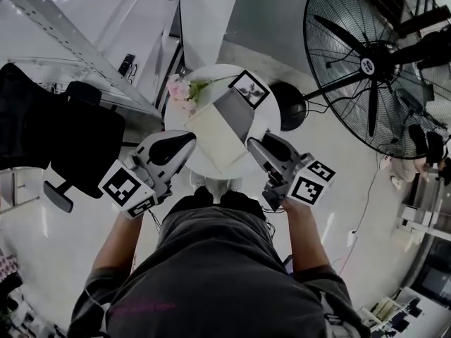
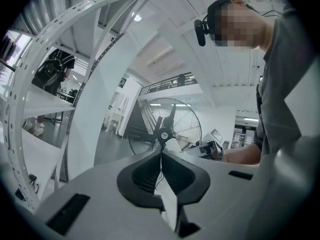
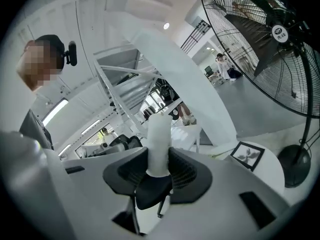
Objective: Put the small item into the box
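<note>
A cream box (image 1: 213,136) with a grey flap stands on a small round white table (image 1: 271,122) just ahead of me. My right gripper (image 3: 159,165) is shut on a small white cylindrical item (image 3: 159,141), which sticks up out of the jaws. In the head view the right gripper (image 1: 251,141) points at the box's right side and the left gripper (image 1: 190,139) at its left side. The left gripper (image 2: 161,155) has its jaws together with nothing between them. The item itself does not show in the head view.
Pink flowers (image 1: 180,90) and a framed picture (image 1: 249,88) also sit on the table. A large black floor fan (image 1: 373,65) stands to the right, its round base (image 1: 290,105) next to the table. A black office chair (image 1: 77,143) is at the left.
</note>
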`<state>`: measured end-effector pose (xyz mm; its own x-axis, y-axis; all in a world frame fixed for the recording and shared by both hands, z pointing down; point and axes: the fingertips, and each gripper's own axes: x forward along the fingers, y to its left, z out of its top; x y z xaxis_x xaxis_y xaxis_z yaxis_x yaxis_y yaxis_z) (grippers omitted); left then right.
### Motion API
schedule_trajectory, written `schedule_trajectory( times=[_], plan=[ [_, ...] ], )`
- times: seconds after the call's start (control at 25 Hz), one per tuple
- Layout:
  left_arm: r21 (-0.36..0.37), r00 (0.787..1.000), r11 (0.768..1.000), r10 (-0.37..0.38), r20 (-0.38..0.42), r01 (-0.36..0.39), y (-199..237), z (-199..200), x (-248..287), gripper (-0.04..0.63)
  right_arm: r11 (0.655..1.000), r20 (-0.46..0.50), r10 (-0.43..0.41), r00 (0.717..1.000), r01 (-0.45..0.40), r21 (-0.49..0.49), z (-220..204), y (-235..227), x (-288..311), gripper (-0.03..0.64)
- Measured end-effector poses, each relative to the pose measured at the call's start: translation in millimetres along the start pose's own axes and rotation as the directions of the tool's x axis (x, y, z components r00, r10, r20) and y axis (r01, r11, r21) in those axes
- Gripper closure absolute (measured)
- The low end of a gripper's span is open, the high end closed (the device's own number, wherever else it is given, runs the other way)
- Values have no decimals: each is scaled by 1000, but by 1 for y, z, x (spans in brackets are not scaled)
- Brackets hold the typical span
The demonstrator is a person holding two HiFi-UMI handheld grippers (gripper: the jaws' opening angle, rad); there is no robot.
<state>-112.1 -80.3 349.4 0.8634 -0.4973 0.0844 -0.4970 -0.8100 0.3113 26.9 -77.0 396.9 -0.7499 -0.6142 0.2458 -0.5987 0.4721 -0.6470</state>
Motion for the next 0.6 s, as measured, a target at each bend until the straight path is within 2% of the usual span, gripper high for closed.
schedule_trajectory(
  times=[0.32,0.6],
  plan=[
    [-26,999,999,33,-18,-33,20,-10,8,575,1000,-80,-25,997,24,-5,-7,-38,22,485],
    [-55,994,993,103,-44,-106,37,-26,20,575,999,-175,-26,984,18,-44,-13,-82,41,485]
  ],
)
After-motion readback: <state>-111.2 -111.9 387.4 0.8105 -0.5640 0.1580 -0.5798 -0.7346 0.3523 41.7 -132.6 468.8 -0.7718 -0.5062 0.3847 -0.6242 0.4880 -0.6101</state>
